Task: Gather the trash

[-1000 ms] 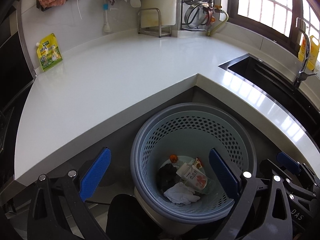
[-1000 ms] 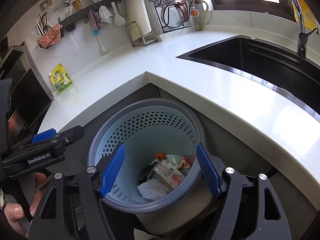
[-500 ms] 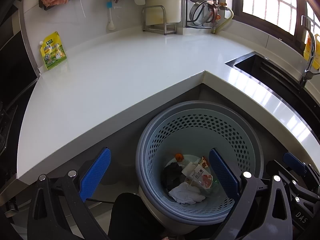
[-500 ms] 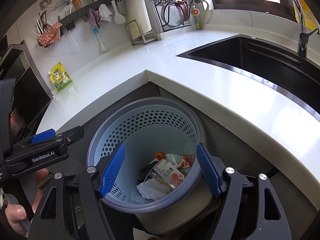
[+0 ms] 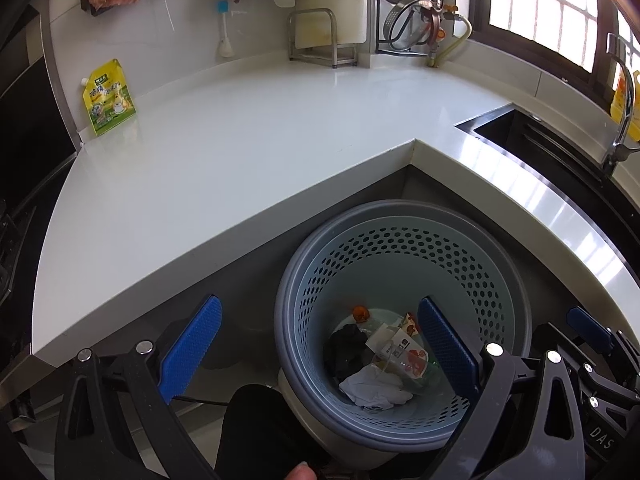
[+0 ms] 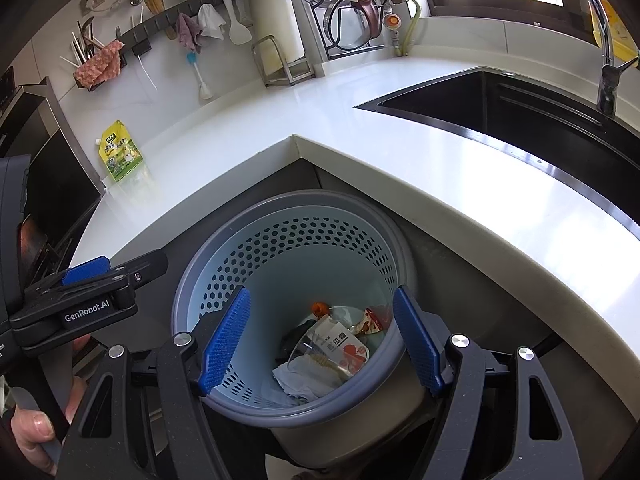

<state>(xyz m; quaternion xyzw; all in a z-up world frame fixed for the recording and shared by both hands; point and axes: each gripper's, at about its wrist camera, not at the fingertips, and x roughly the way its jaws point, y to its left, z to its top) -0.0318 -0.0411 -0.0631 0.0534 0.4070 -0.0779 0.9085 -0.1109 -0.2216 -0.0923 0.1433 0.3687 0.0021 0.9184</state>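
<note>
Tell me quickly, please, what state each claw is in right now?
Left claw: open, holding nothing, above the waste basket.
Right claw: open, holding nothing, above the same basket.

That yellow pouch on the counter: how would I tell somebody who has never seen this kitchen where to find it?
Start at the white L-shaped counter and follow it to its far left end, away from the sink. There the yellow pouch leans against the wall beside a dark appliance. It is the only loose thing on the counter there, bright yellow and green with a small white spout at one top corner.
</note>
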